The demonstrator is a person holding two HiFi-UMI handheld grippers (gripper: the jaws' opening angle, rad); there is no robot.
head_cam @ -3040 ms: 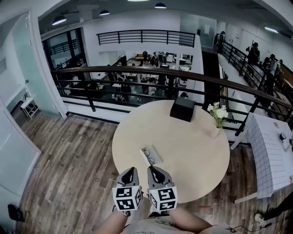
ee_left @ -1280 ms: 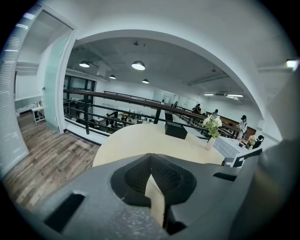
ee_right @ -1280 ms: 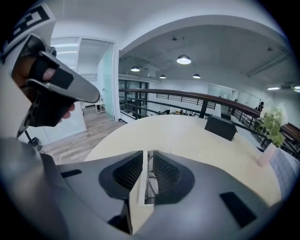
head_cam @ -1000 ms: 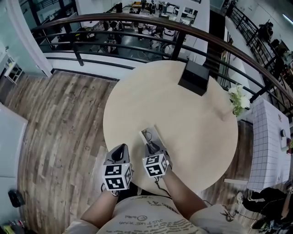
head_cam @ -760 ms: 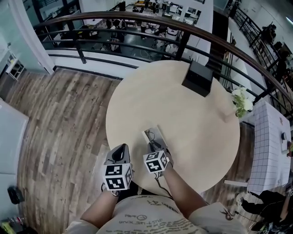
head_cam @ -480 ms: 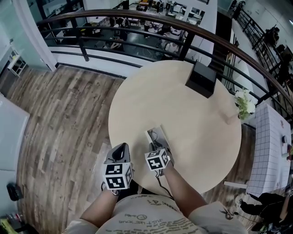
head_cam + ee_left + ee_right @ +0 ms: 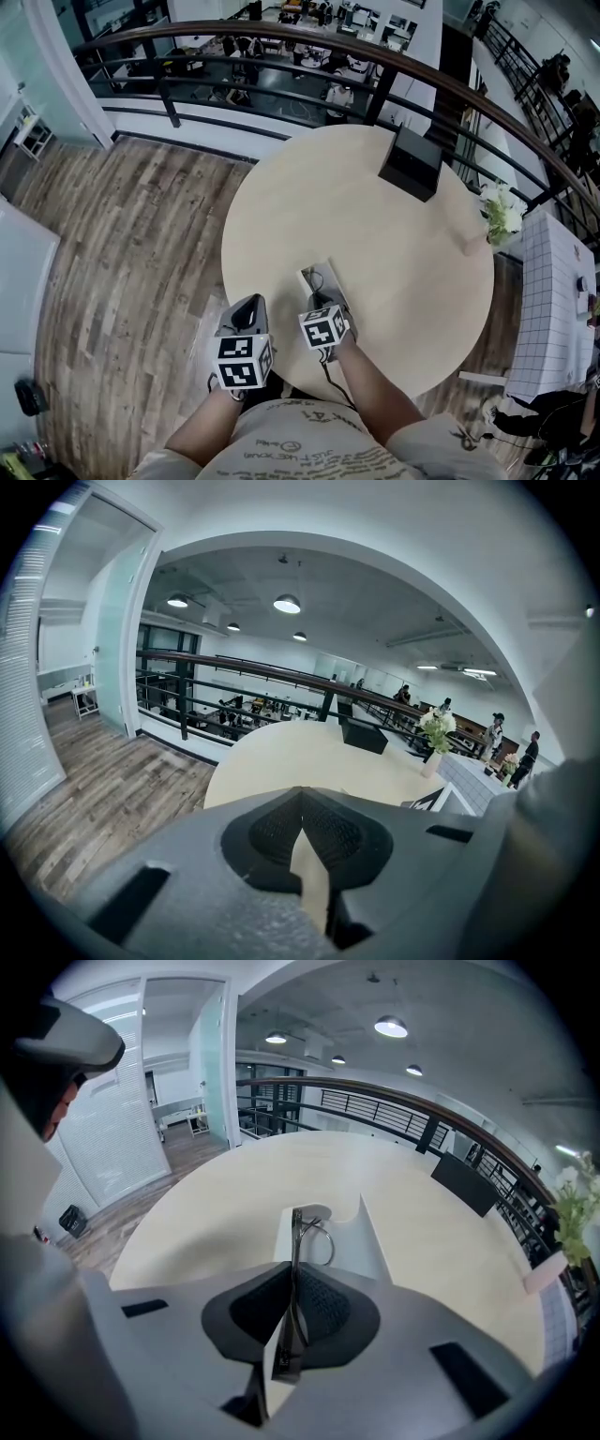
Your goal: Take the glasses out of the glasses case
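Beige and round, the table fills the head view, with our two grippers at its 6 o'clock edge. Our right gripper has its jaws pressed onto the thin dark frame of the glasses, gripping them edge-on. One wire lens ring juts out ahead of the tips. Just beyond, at 12 o'clock from that gripper, the white glasses case lies open. The front of the glasses hangs over its tray, though we cannot tell from here whether it touches the lining. Our left gripper sits just beside the right one, at its 9 o'clock, near the table's rim. Its jaws are closed tip to tip with nothing between them. A black box stands at the table's 1 o'clock and white flowers at its 3 o'clock.
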